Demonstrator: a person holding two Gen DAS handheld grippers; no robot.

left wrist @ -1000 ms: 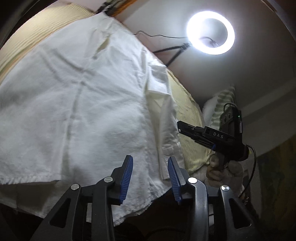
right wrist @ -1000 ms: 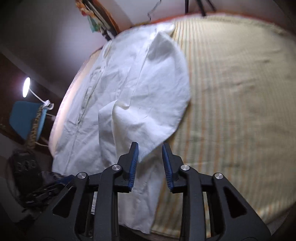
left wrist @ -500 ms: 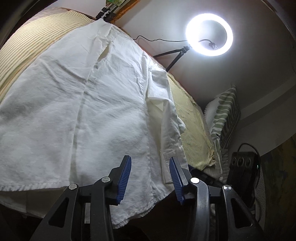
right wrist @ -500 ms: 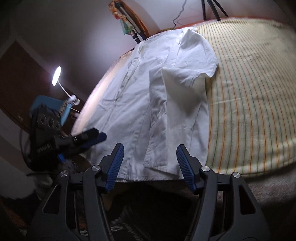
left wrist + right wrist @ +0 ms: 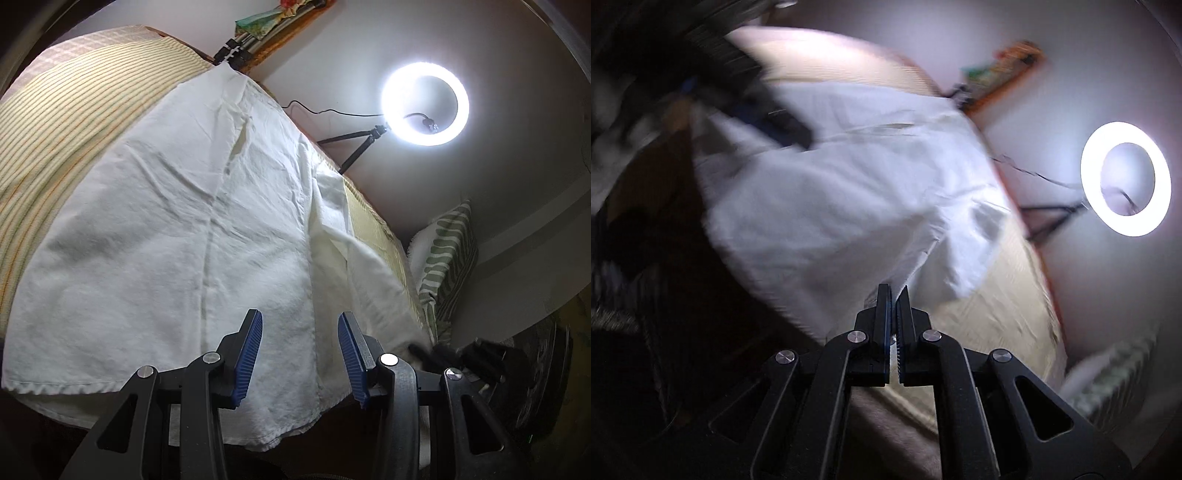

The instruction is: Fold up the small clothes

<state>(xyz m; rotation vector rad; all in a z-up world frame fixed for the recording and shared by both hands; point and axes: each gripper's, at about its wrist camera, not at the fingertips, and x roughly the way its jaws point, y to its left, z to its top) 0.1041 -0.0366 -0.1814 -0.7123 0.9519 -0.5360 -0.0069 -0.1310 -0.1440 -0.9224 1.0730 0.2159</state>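
A white button shirt (image 5: 184, 229) lies spread on a striped yellow bedspread (image 5: 59, 122), its hem hanging over the near edge. My left gripper (image 5: 300, 350) is open and empty, just above the hem near the button line. My right gripper (image 5: 893, 295) is shut on the shirt's bottom right corner (image 5: 908, 266); this view is blurred by motion. The shirt's folded side panel and sleeve (image 5: 332, 206) lie on its right part. The right gripper shows dark and blurred at the shirt's lower right corner in the left wrist view (image 5: 443, 354).
A lit ring light (image 5: 424, 104) on a tripod stands beyond the bed; it also shows in the right wrist view (image 5: 1126, 184). A green striped pillow (image 5: 448, 258) lies at the bed's right end. Colourful cloth (image 5: 273, 22) hangs on the far wall.
My right gripper went from wide open to shut on the shirt's bottom corner, and its view swung round low at the bed edge. My left gripper stayed open and moved slightly closer to the hem.
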